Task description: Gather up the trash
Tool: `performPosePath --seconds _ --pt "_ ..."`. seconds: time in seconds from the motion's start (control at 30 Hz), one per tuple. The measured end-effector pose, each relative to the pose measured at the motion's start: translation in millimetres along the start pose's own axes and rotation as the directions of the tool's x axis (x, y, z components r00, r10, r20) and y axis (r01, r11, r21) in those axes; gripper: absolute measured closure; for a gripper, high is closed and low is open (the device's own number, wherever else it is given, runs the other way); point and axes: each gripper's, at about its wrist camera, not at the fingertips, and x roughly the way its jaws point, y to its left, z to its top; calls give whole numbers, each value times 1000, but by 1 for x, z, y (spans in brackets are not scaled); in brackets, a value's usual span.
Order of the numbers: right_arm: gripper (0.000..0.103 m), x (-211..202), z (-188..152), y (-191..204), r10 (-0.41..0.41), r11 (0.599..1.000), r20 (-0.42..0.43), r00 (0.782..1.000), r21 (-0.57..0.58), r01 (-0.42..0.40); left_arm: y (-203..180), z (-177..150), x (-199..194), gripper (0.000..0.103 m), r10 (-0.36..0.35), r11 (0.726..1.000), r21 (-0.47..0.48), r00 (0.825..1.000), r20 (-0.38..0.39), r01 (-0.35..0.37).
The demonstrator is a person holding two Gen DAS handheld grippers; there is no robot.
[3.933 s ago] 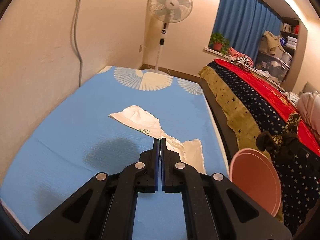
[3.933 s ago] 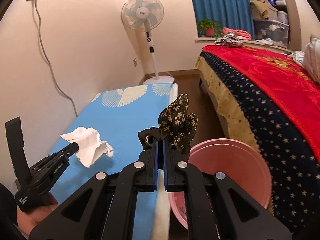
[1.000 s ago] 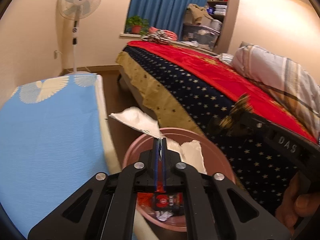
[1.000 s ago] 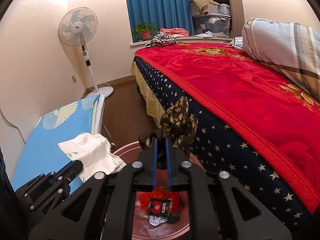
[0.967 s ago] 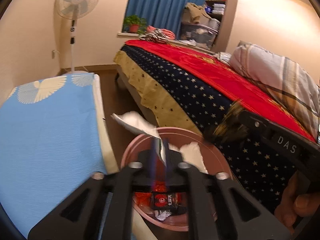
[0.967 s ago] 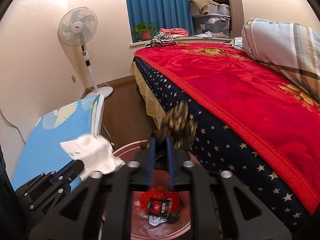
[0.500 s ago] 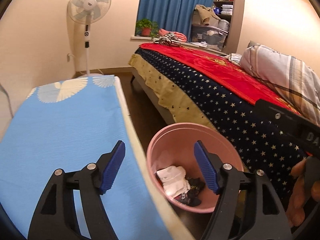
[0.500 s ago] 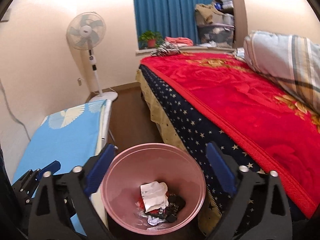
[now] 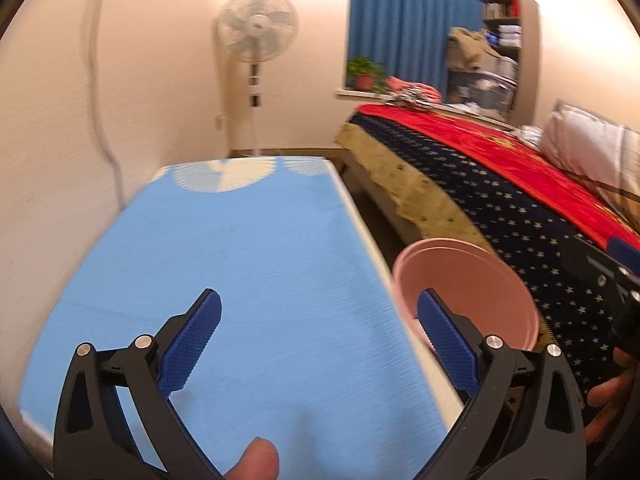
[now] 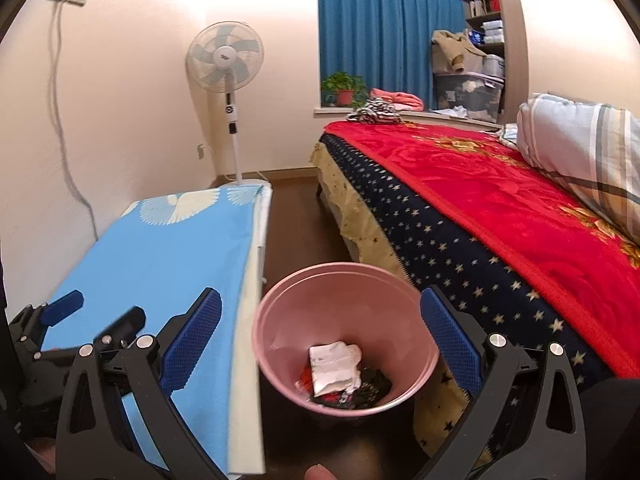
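The pink bin (image 10: 340, 268) stands on the floor between the blue-covered table (image 10: 160, 248) and the bed. Inside it lie a crumpled white paper (image 10: 334, 364), a dark floral cloth (image 10: 368, 388) and some red scraps. My right gripper (image 10: 320, 294) hangs over the bin, open and empty. My left gripper (image 9: 318, 296) is above the table's right edge, its jaws opening with nothing between them; the bin (image 9: 460, 264) shows just behind its right finger. The left gripper (image 10: 94, 316) also appears at the lower left of the right wrist view.
The bed (image 10: 480, 208), with a red and starred navy blanket, runs along the right. A standing fan (image 10: 226, 60) is by the far wall, a cable hangs down the left wall. A narrow strip of brown floor (image 10: 296, 216) separates table and bed. A hand (image 9: 608, 396) holds the right gripper.
Both grippers opened and dropped their loads: the white paper and the floral cloth now lie in the bin. The left gripper swung left, over the blue table.
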Motion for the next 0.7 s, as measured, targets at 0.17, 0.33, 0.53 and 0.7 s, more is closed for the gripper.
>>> performPosePath --seconds 0.17,0.33,0.53,0.7 --pt "5 0 -11 14 36 999 -28 999 -4 -37 19 -14 -22 8 76 997 8 997 23 -76" --pt "5 -1 -12 27 42 999 -6 999 2 -42 35 -19 -33 8 129 992 -9 991 25 -129" --pt "5 -2 -19 41 67 998 -14 998 -16 -67 48 -21 -42 8 145 989 -47 989 33 -144" --pt "5 -2 -21 41 71 997 -23 997 -10 -71 49 -22 -38 8 139 989 -59 990 27 -137"
